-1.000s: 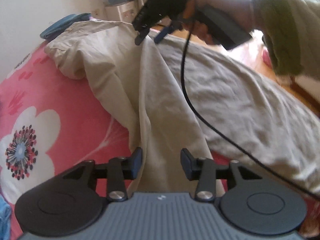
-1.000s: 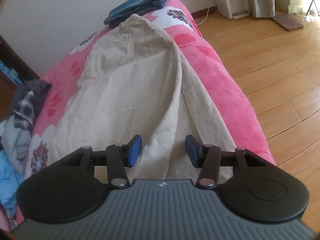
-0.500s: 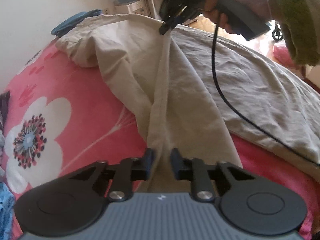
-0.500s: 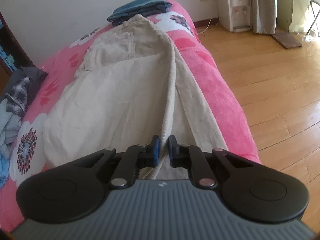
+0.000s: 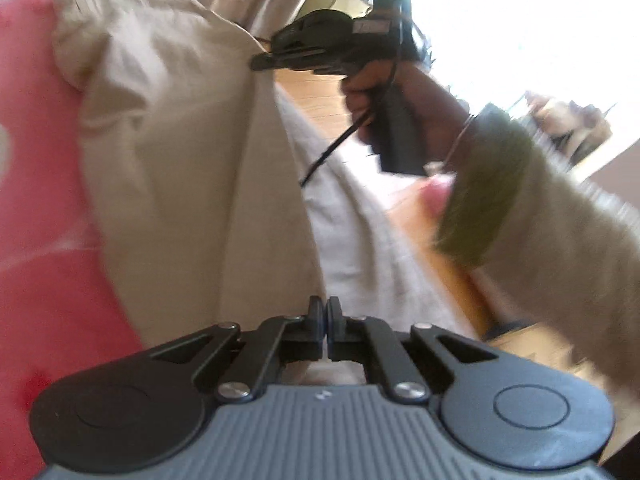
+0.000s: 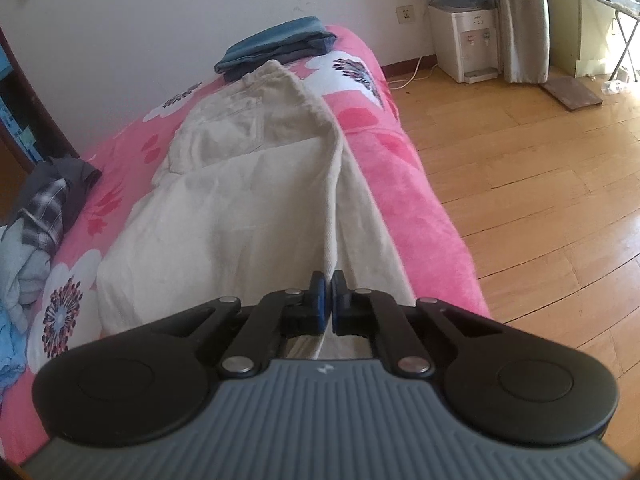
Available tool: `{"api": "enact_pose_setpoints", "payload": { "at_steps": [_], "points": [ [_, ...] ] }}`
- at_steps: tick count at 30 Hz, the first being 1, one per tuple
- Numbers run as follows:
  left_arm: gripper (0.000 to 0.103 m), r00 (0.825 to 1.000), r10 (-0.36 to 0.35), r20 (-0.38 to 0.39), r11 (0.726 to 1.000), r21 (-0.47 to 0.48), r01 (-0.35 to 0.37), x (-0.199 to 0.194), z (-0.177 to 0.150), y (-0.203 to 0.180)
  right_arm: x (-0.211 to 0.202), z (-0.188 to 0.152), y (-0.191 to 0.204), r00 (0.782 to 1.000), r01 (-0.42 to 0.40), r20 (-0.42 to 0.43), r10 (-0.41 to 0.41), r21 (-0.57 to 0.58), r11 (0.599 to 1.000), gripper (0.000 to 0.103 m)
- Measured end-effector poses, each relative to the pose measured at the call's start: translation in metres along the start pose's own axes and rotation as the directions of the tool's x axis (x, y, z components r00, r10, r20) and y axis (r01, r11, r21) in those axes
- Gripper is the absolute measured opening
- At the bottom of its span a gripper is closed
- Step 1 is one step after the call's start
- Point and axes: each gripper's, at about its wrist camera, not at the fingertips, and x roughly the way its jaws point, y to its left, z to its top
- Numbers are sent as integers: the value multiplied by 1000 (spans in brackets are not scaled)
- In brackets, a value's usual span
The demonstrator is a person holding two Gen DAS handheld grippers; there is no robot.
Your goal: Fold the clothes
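Both my left tongs and right tongs pinch one raised crease of the beige trousers lying along the pink bed. I should lift evenly, keeping the ridge taut, then carry it across squarely.

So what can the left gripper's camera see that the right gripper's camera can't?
Only the left view shows the person's hand holding the right gripper, and a green sleeve. Only the right view shows the folded blue clothes, the water dispenser and a clothes pile. Both show beige trousers on a pink flowered blanket, pinched by a shut gripper.
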Motion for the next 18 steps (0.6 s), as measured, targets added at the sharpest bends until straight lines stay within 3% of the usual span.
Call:
{"api": "enact_pose_setpoints", "payload": {
  "at_steps": [4, 10, 15, 16, 18],
  "points": [
    [2, 996, -92, -1, 995, -41, 92, 14, 10, -4, -2, 5, -9, 1000, 8, 5, -8, 4, 1000, 1],
    [2, 994, -91, -59, 995, -54, 88, 49, 8, 4, 13, 2, -24, 999, 35, -31, -35, -11, 999, 1],
    [2, 991, -90, -95, 994, -66, 84, 65, 5, 12, 26, -6, -25, 996, 75, -30, -78, -87, 993, 2],
    [2, 991, -92, -99, 994, -66, 86, 67, 4, 12, 26, -6, -26, 996, 76, -32, -80, -93, 993, 4],
    [3, 989, -97, -108, 994, -60, 91, 71, 4, 13, 22, -5, -28, 994, 101, -29, -104, -98, 990, 26]
  ]
}}
